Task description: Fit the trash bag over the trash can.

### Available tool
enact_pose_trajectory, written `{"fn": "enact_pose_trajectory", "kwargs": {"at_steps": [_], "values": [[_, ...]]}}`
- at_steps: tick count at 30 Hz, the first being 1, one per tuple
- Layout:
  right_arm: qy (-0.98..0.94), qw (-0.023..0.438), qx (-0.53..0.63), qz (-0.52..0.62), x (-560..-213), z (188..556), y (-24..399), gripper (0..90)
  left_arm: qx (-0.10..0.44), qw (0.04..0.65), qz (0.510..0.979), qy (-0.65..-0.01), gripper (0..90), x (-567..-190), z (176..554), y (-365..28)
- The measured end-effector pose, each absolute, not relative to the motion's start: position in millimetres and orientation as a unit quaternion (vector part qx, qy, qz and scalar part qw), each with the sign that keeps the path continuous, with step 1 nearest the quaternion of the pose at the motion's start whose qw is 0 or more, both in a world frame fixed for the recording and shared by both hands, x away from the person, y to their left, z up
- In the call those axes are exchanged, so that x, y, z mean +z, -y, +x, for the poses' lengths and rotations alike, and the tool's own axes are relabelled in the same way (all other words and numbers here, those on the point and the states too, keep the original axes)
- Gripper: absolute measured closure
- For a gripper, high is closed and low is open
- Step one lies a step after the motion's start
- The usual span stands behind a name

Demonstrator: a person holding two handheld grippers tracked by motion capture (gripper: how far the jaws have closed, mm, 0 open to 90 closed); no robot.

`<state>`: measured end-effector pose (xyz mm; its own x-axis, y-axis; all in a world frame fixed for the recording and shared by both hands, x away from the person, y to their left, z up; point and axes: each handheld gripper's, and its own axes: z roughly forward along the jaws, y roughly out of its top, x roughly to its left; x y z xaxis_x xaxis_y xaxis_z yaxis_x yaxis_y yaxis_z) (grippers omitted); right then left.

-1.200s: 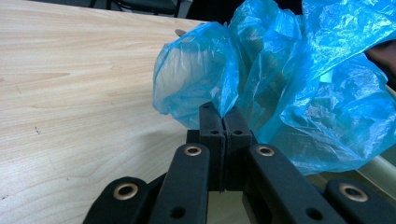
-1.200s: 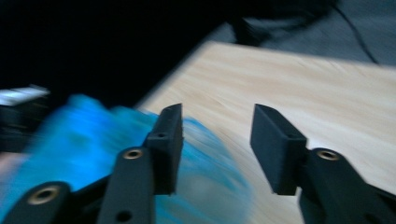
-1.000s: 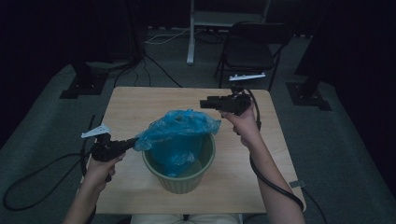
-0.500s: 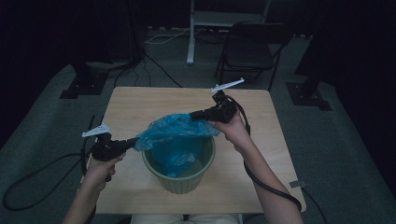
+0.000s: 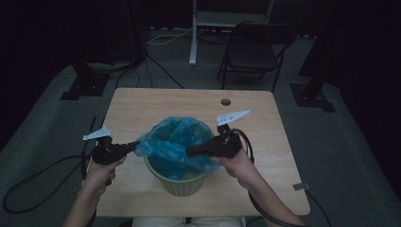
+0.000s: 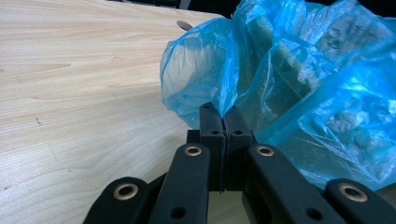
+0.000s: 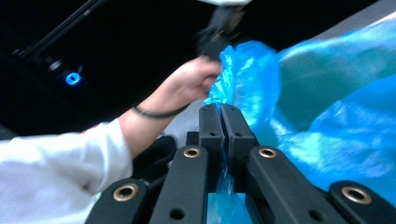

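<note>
We see a green bin (image 5: 182,182) on the table (image 5: 142,109), blue bag (image 5: 177,142) inside; left gripper (image 5: 135,144) and right gripper (image 5: 189,151) jaws both clamped on its plastic.

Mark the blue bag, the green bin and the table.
blue bag (image 5: 177,137), high view, crumpled film over the opening.
green bin (image 5: 182,185), high view, front wall.
table (image 5: 156,101), high view, bare wood at the back.
</note>
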<state>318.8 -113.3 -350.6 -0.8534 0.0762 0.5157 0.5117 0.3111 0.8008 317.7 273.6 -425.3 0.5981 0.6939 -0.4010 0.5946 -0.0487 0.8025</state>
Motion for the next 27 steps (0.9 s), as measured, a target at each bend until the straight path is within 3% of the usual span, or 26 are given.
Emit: {"fn": "enact_pose_trajectory", "kwargs": {"at_steps": [8, 12, 20, 25, 26, 27], "values": [[0.791, 0.230, -0.542, -0.166, -387, 273, 104, 88.5, 0.048, 0.519, 0.726, -0.449, 90.0, -427, 316, -277], [0.797, 0.216, -0.534, -0.180, -404, 264, 109, 88.5, 0.040, 0.520, 0.727, -0.446, 90.0, -429, 317, -275], [0.780, 0.238, -0.536, -0.218, -442, 257, 121, 88.6, 0.034, 0.517, 0.737, -0.433, 89.9, -429, 314, -268], [0.783, 0.221, -0.537, -0.222, -454, 253, 115, 88.6, 0.034, 0.511, 0.738, -0.439, 90.0, -432, 315, -268], [0.801, 0.185, -0.520, -0.232, -458, 249, 114, 88.8, 0.071, 0.477, 0.750, -0.452, 90.0, -435, 316, -267], [0.801, 0.185, -0.520, -0.232, -458, 249, 114, 88.8, 0.071, 0.477, 0.750, -0.452, 90.0, -435, 316, -267]]}}
